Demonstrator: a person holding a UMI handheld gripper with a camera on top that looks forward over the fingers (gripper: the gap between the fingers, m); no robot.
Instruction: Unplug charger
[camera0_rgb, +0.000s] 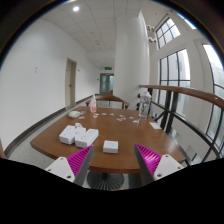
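A round wooden table (125, 132) stands ahead of me in a bright hallway. A small white charger block (110, 146) lies near the table's front edge, just beyond and between my fingers. Several more white chargers or adapters (78, 134) cluster further back on the left half of the table. My gripper (113, 160) is open, its magenta pads (80, 158) wide apart, with nothing between them. It hovers short of the table's front edge, apart from every charger. Any cable or socket is too small to make out.
A bottle and small items (144, 108) stand at the table's far side. A wooden handrail with a glass panel (190, 100) runs along the right. A white pillar (130, 60) and a door (105, 82) lie beyond. The table's pedestal base (108, 180) shows below.
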